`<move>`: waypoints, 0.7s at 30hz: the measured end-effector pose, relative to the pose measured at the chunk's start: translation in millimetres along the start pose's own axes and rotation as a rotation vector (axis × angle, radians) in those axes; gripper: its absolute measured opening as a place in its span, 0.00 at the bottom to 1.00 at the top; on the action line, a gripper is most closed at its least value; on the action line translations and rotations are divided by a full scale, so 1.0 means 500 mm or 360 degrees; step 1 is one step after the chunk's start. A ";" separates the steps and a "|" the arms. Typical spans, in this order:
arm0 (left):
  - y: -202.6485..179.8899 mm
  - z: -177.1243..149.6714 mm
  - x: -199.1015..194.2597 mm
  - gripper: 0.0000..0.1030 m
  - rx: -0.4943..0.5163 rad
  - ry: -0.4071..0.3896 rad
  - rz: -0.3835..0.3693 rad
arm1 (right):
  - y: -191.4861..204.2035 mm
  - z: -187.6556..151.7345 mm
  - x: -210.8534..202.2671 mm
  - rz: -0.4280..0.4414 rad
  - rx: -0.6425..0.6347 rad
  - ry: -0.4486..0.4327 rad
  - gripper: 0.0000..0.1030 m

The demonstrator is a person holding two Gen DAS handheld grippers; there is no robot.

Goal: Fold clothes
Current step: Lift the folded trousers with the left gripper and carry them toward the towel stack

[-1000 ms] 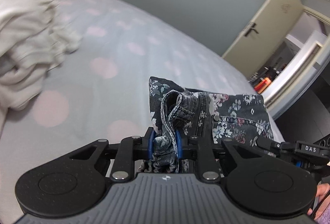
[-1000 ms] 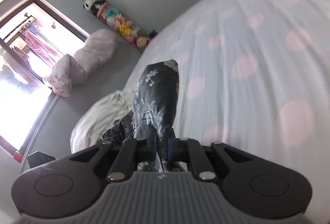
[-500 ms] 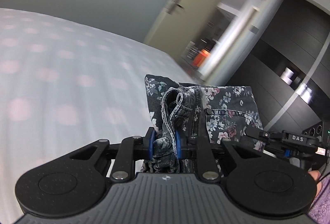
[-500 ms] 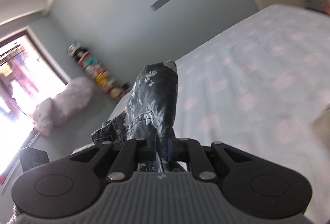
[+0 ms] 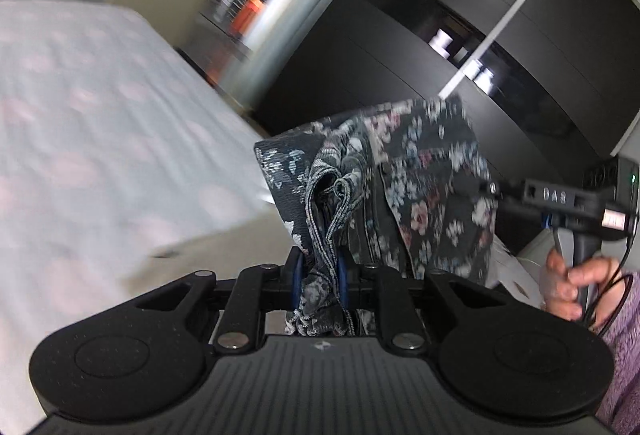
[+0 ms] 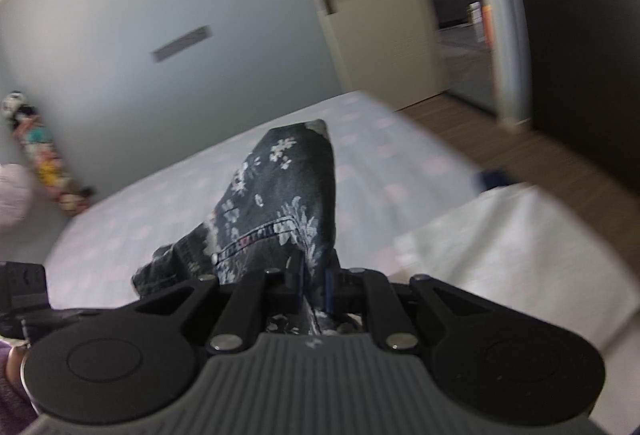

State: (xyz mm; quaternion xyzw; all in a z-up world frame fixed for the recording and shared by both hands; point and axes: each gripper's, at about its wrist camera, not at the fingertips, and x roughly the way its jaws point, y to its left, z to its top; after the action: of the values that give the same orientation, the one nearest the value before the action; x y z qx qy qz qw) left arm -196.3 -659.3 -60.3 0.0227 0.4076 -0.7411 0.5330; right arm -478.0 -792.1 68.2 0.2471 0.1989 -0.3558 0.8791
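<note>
A dark floral denim garment (image 5: pixel 424 179) hangs in the air between both grippers, off the edge of the bed (image 5: pixel 80 139). My left gripper (image 5: pixel 319 267) is shut on a bunched hem of it. My right gripper (image 6: pixel 314 285) is shut on another part of the same garment (image 6: pixel 280 195); it also shows in the left wrist view (image 5: pixel 560 199), at the right, gripping the cloth's far side. The garment's lower part is hidden below both grippers.
The bed has a pale sheet with pink dots (image 6: pixel 224 195). A dark wardrobe (image 5: pixel 500 47) stands to the right. A cream door (image 6: pixel 360 7) stands open to another room. Toys (image 6: pixel 40 159) lean on the grey wall. A white cloth (image 6: pixel 520 235) lies at the right.
Both grippers have swung right with the garment, from over the bed toward the wardrobe and the door. The grip on the cloth is unchanged.
</note>
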 end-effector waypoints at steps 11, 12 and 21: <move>-0.047 0.016 0.293 0.11 -0.0070 0.0167 -0.0204 | -0.181 0.114 0.014 -0.0521 -0.0227 0.0063 0.11; -0.045 0.013 0.311 0.11 -0.0086 0.0173 -0.0209 | -0.188 0.125 0.024 -0.0560 -0.0256 0.0073 0.11; -0.077 0.053 0.353 0.11 -0.0227 0.0255 -0.0130 | -0.246 0.155 0.189 -0.0873 -0.0392 0.0276 0.11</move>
State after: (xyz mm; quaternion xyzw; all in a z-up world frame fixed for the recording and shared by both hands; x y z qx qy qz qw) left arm -293.0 -808.0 -102.8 0.0271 0.5012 -0.7272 0.4683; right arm -490.6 -963.6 44.6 0.1052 0.3741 -0.5306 0.7533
